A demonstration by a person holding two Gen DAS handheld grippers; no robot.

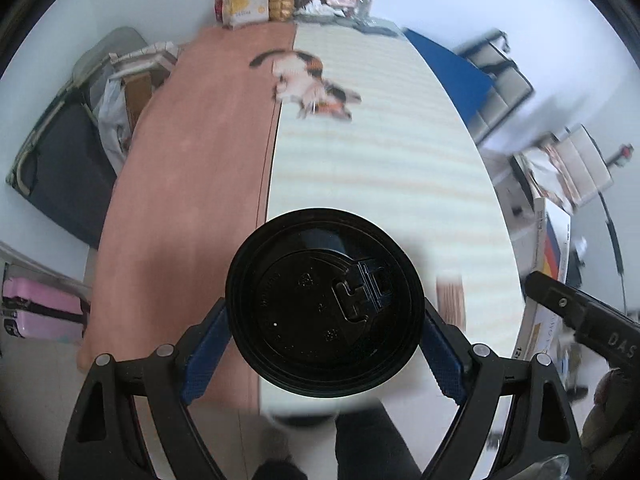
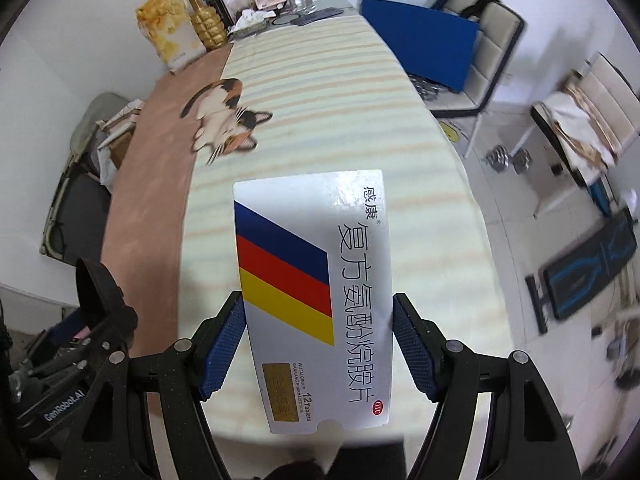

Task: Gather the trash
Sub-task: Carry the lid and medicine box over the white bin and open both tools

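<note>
Both my claws are loaded above the near end of the striped table. My left gripper clamps a black lidded cup by its sides, lid facing the camera. My right gripper pinches a white medicine box across its narrow width, long axis pointing straight ahead along the fingers. No bin appears in either view, so which hand sits nearer the drop-off I cannot tell.
</note>
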